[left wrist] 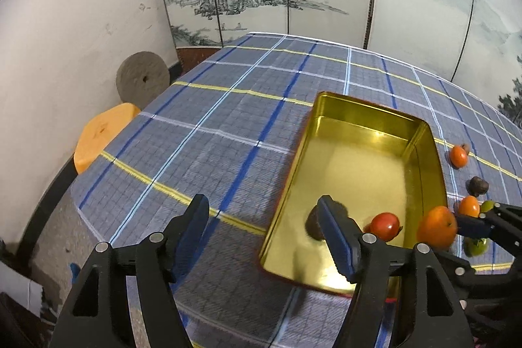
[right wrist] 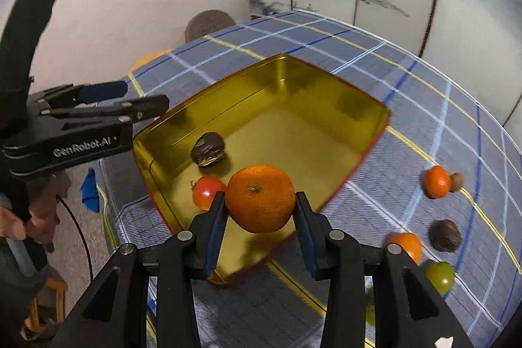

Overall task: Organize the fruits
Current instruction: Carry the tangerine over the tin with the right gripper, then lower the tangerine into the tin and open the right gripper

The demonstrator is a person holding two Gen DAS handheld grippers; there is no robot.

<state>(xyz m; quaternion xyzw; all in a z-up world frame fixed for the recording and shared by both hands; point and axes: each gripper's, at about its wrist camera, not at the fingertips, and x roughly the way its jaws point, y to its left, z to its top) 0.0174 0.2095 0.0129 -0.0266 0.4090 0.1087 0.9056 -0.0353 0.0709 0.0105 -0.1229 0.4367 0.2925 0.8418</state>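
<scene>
The right gripper (right wrist: 261, 207) clamps an orange (right wrist: 260, 198), stem up; the left gripper (left wrist: 264, 224) is open and empty beside the tin (left wrist: 434, 158), whose long axis runs away from it.

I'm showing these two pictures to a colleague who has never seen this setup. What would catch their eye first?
Probably the shiny gold tin open on the blue plaid tablecloth, with a red tomato and a dark chestnut in its near end. Next, the orange mandarin clamped in the right gripper above the tin's near rim. More fruit and nuts lie loose on the cloth to the tin's right.
</scene>
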